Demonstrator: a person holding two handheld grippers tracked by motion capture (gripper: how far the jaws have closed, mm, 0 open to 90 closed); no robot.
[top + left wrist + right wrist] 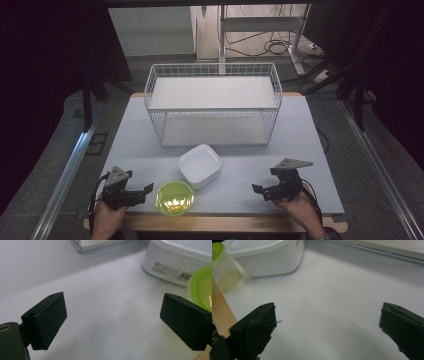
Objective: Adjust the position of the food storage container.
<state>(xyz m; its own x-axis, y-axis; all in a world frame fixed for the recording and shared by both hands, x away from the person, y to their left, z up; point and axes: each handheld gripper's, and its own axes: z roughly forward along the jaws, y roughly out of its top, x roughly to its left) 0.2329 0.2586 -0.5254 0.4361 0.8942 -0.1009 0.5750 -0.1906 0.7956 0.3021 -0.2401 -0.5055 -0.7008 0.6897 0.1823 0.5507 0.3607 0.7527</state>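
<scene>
Lower centre of the high view: a translucent lime-green plastic bowl sits at the counter's near edge, just beside a white rounded-square plastic container. Left gripper near the bowl, jaws spread, nothing between them; right gripper well apart at lower right, jaws likewise spread. Bowl judged light, thin-walled, slick; best pinched across its rim.

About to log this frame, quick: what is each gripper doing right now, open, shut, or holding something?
Left gripper: open, holding nothing; round green plastic container lies beside it.
Right gripper: open, holding nothing, above the bare white table.
</scene>
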